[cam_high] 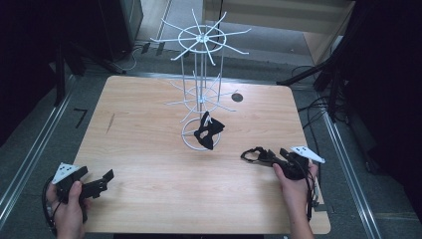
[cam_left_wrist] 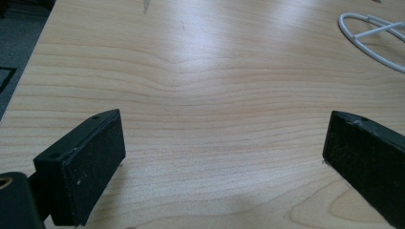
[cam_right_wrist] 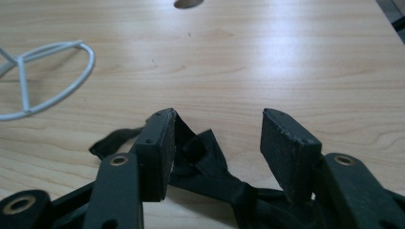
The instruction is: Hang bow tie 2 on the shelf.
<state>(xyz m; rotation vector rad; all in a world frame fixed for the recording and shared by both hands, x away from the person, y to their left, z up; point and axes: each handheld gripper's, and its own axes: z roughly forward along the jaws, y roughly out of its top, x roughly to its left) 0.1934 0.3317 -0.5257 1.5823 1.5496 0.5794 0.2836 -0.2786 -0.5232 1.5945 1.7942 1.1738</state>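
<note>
A pale wood-grain worktop [cam_high: 149, 149] with rounded corners carries everything, with a small dark round hole [cam_high: 237, 97] near its far edge. At its middle stands a white wire rack [cam_high: 200, 74]: a slim upright post on a ring base [cam_left_wrist: 370, 40], with two tiers of thin spokes fanning outward, the upper tier wider and ringed by a hoop. A black bow tie [cam_high: 208, 131] hangs from a lower spoke just over the ring base, its two lobes pinched at a centre knot and tilted.

The left gripper [cam_high: 97, 184] sits at the near left corner of the worktop, held in the person's left hand [cam_high: 67, 209], a grey three-cornered plate on top. In the left gripper view its jaws stand wide apart over bare wood, nothing between them.

The right gripper [cam_high: 256, 155] lies near the right edge, held in the right hand [cam_high: 293, 186], pointing left. A second black fabric piece [cam_right_wrist: 205, 157], crumpled, with a narrow strap trailing off to one side, lies on the worktop under and between its jaws. Those jaws are moderately parted; one pad [cam_right_wrist: 160, 152] touches the fabric, the other stands clear of it.
</note>
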